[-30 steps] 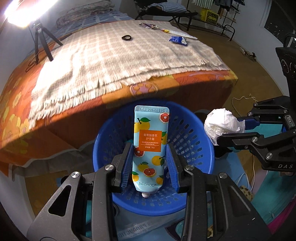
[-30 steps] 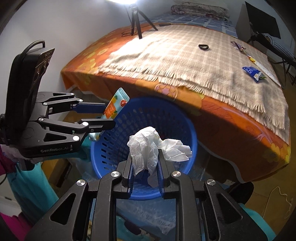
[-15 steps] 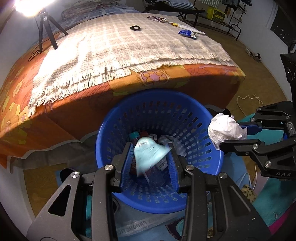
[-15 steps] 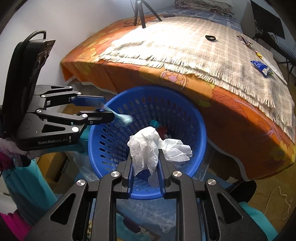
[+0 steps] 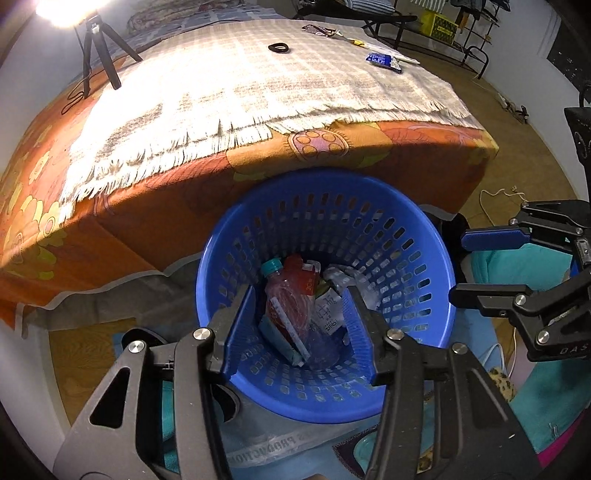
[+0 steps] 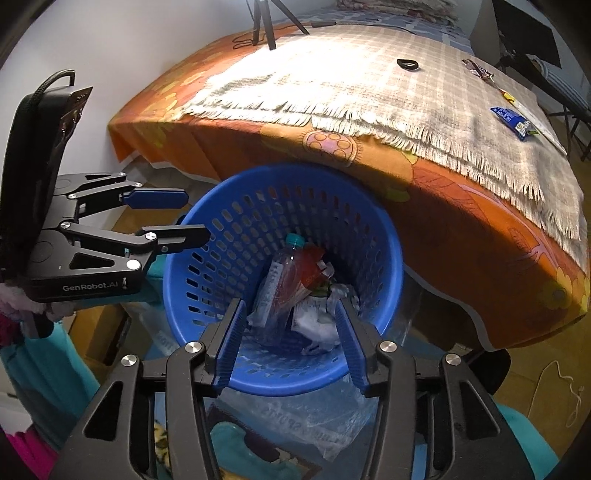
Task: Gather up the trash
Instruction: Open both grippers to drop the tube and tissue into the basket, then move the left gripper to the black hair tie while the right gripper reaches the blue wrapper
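A blue perforated basket (image 5: 424, 258) (image 6: 221, 229) stands on the floor against the bed. Inside lie a plastic bottle (image 5: 284, 299) (image 6: 280, 273), a fruit-print tube (image 5: 280, 339), a crumpled white tissue (image 6: 317, 325) and other wrappers. My left gripper (image 5: 301, 325) is open and empty above the basket's near rim; it shows at the left in the right wrist view (image 6: 177, 218). My right gripper (image 6: 291, 332) is open and empty over the basket; it shows at the right in the left wrist view (image 5: 476, 266).
The bed (image 5: 369, 162) has an orange flowered cover and a checked fringed blanket (image 5: 258, 81). On it lie a black ring (image 5: 279, 47) (image 6: 407, 64), a blue wrapper (image 5: 384, 61) (image 6: 515, 122) and other wrappers (image 5: 325, 29). A tripod (image 5: 99, 55) stands at the far left. Clear bags and teal cloth lie under the basket.
My left gripper opened and the tube fell into the basket. My right gripper then opened and the tissue dropped in too. Both grippers have moved closer over the basket.
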The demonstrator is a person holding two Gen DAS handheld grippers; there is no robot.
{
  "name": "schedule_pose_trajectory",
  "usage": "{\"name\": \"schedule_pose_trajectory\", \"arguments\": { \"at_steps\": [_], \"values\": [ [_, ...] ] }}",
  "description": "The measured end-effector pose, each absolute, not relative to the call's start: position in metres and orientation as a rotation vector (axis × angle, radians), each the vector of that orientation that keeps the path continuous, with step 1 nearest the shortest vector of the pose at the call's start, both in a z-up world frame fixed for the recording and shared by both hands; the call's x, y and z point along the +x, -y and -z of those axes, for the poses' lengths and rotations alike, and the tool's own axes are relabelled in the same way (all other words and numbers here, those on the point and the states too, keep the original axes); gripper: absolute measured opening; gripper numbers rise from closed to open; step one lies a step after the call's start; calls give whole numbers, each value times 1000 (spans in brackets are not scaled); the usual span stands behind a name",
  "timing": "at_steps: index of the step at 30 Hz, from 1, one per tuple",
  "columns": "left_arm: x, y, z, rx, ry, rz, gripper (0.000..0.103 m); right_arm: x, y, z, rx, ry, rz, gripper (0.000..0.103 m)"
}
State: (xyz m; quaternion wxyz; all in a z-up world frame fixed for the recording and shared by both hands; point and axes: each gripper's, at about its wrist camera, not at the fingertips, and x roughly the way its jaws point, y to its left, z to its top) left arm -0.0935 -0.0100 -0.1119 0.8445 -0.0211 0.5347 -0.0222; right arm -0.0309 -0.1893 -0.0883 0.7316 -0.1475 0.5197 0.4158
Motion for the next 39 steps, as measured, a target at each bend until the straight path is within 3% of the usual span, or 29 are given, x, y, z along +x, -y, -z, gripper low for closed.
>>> {"name": "schedule_pose_trajectory", "arguments": {
  "at_steps": [4,7,26,39],
  "values": [
    [-93,10,112,-40,-1131,42,52,-30,188,89,-332,-1152,-903,55],
    [-92,9,111,-41,-1126,33,64,-29,189,88,-326,-1153,-897,58],
    [-72,5,102,-71,-1127,53,64,-4,200,81,-327,-1155,-785,62],
    [1,6,70,2,-1059,96,64,65,232,43,-239,-1067,-684,62]
  ]
}}
